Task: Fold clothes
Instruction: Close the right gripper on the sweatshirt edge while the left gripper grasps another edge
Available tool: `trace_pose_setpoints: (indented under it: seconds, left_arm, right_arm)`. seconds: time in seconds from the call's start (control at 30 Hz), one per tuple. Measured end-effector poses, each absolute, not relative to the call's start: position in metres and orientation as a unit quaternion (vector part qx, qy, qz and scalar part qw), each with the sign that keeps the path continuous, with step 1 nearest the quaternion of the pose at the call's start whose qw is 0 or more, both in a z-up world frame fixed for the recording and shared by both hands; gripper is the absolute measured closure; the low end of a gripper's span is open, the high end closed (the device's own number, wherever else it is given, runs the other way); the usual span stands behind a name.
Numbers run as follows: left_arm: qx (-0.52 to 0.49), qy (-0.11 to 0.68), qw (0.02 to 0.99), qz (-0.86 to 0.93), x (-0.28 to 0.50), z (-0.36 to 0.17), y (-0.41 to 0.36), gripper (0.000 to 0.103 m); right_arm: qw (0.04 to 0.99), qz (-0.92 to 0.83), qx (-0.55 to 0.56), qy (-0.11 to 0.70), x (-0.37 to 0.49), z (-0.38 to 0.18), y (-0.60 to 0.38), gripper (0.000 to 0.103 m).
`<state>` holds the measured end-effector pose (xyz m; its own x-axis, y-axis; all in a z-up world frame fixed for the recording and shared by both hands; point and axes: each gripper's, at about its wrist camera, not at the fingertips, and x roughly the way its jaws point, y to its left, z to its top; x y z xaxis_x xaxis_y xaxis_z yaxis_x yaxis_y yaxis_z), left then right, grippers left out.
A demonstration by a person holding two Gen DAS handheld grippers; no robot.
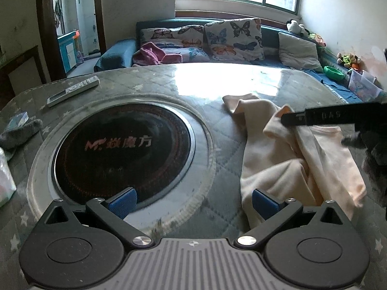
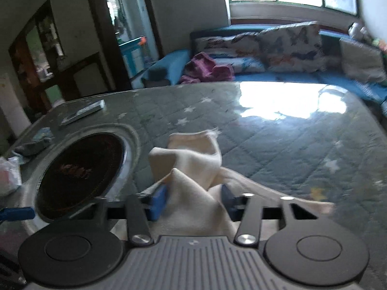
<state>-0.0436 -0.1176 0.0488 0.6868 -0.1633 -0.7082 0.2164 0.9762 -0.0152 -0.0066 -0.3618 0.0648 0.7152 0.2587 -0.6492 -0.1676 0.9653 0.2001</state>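
Left wrist view gives us the wider layout: the cream garment (image 1: pixel 300 154) lies rumpled on the quilted, glass-topped worktop (image 1: pixel 217 125), just right of the round inset cooktop (image 1: pixel 123 149). Our left tool (image 1: pixel 193 203) hangs spread and empty above the worktop near the cloth's lower edge, with its right blue pad at that edge. Our right tool (image 1: pixel 287 118) reaches in from the right at a raised fold, and from this side we cannot tell how its jaws stand.

Right wrist view settles that: the right tool (image 2: pixel 193 200) has its blue pads part-open either side of a peaked fold of the garment (image 2: pixel 193 169), not pressed onto it. This picture is blurred, so we cannot say whether either pad touches the cloth.

We judge the main risk to be a thin or uneven bite: closing on only the ridge would let the fabric slip out on lifting, or drag the whole garment across the slick glass toward the cooktop. Bunched layers could also be caught together, leaving a crooked fold.
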Motion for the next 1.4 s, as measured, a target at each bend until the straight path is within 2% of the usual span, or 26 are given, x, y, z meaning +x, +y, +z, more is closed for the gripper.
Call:
trace_pose_setpoints:
  seconds: [0.07, 0.17, 0.6, 0.8, 0.93, 0.97, 1.0, 1.03, 1.07, 1.2, 1.27, 1.33, 1.4]
  left_arm:
    - [0.037, 0.377, 0.920, -0.105, -0.036, 0.052, -0.120, 0.000]
    - [0.036, 0.364, 0.924, -0.113, -0.025, 0.058, -0.125, 0.000]
    - [0.028, 0.324, 0.928, -0.180, 0.038, 0.070, -0.172, 0.001]
    - [-0.004, 0.336, 0.921, -0.198, 0.064, 0.061, -0.183, 0.001]
    - [-0.039, 0.353, 0.914, -0.197, 0.080, 0.055, -0.184, 0.003]
    - [-0.046, 0.356, 0.912, -0.198, 0.083, 0.053, -0.184, 0.003]
    - [-0.053, 0.359, 0.910, -0.199, 0.086, 0.052, -0.184, 0.005]
    - [-0.056, 0.362, 0.909, -0.200, 0.088, 0.051, -0.184, 0.008]
    - [-0.058, 0.364, 0.907, -0.203, 0.090, 0.050, -0.184, 0.009]
    - [-0.065, 0.370, 0.901, -0.216, 0.093, 0.045, -0.184, 0.023]
    - [-0.070, 0.371, 0.898, -0.225, 0.095, 0.044, -0.184, 0.030]
    - [-0.074, 0.372, 0.895, -0.234, 0.097, 0.041, -0.184, 0.046]
    - [-0.079, 0.372, 0.893, -0.243, 0.099, 0.040, -0.183, 0.053]
  right_arm:
    - [0.923, 0.122, 0.071, 0.358, -0.008, 0.063, -0.365, 0.082]
    - [0.928, 0.123, 0.080, 0.342, -0.017, 0.067, -0.372, 0.091]
    - [0.962, 0.024, 0.081, 0.259, -0.121, 0.104, -0.443, 0.098]
    - [0.955, -0.023, 0.099, 0.279, -0.165, 0.093, -0.474, 0.098]
    - [0.948, -0.027, 0.121, 0.292, -0.168, 0.086, -0.486, 0.087]
    - [0.946, -0.022, 0.133, 0.295, -0.165, 0.083, -0.489, 0.079]
    - [0.943, -0.015, 0.143, 0.301, -0.158, 0.079, -0.492, 0.075]
    - [0.942, -0.015, 0.146, 0.301, -0.152, 0.076, -0.492, 0.064]
    - [0.942, -0.016, 0.147, 0.301, -0.146, 0.073, -0.493, 0.061]
    - [0.939, -0.022, 0.147, 0.311, -0.112, 0.055, -0.495, 0.060]
    - [0.936, -0.028, 0.150, 0.318, -0.093, 0.048, -0.500, 0.054]
    - [0.933, -0.040, 0.151, 0.325, -0.076, 0.040, -0.505, 0.048]
    - [0.928, -0.046, 0.159, 0.333, -0.064, 0.031, -0.510, 0.048]
